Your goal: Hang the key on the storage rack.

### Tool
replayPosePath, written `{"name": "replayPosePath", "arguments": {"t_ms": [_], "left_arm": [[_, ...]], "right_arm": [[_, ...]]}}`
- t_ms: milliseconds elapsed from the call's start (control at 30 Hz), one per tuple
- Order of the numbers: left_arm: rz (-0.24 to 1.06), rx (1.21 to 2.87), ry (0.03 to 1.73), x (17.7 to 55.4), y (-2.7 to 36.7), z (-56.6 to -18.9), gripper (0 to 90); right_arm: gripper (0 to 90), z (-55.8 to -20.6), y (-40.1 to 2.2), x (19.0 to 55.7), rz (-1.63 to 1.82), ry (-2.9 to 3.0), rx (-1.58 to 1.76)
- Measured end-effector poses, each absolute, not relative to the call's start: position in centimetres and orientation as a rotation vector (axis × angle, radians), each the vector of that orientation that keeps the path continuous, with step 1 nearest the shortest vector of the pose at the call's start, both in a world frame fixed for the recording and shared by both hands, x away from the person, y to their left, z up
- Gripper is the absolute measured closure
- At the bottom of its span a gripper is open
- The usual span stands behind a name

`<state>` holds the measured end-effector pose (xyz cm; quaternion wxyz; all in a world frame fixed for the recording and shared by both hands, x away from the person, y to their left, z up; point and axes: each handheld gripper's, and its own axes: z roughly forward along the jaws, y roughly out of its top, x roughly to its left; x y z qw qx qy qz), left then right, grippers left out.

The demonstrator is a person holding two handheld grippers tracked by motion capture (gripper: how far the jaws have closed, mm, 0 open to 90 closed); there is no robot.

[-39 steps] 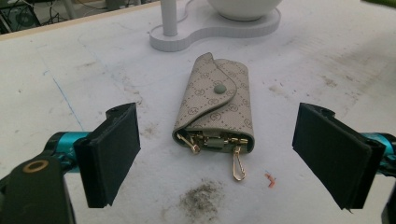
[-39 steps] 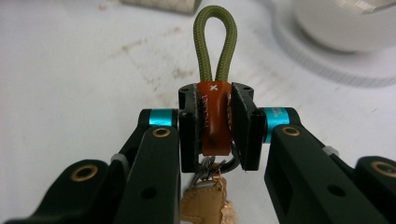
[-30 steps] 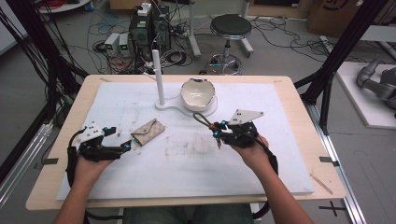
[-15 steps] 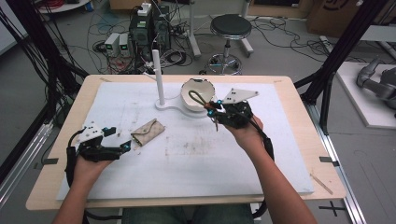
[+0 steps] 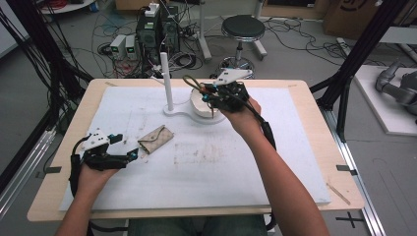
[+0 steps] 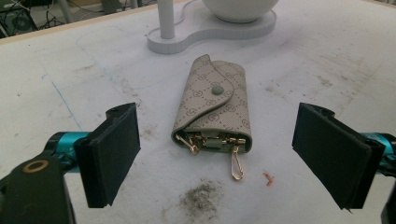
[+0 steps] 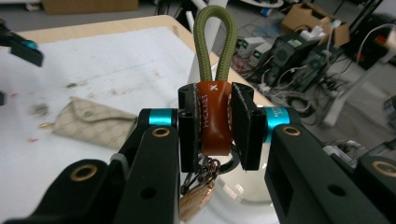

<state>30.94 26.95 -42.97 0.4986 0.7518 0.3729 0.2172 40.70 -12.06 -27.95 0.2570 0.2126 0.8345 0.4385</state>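
Right gripper (image 5: 212,96) with keychain (image 7: 214,93) now over bowl (image 5: 197,101)

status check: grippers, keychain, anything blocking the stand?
Right gripper shut on keychain, over white bowl. Left gripper open, fingers apart from key pouch. Stand post unobstructed.

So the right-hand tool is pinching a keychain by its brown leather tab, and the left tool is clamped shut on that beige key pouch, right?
Not quite. The left tool stands open, its jaws wide apart on either side of the beige key pouch, as the left gripper view shows. The right tool does pinch the keychain by its brown tab.
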Motion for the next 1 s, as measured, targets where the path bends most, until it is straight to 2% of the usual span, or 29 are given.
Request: {"name": "replayPosePath", "arguments": {"t_ms": [367,833,933,1000], "left_arm": [[0.526,1.823,0.904,31.1,27.1,-43.1,15.0],[0.536,1.826,0.91,30.9,27.3,-43.1,15.1],[0.539,1.832,0.91,30.9,27.3,-43.1,15.1],[0.538,1.833,0.91,30.8,27.3,-43.1,15.1]], "right_arm": [[74.5,-27.1,-5.8,43.2,1.154,2.284,0.487],[74.2,-28.5,-4.1,44.4,1.067,2.31,0.474],[68.3,-28.7,-3.9,44.6,1.041,2.312,0.485],[52.5,-28.7,-4.0,44.6,1.037,2.296,0.501]]}}
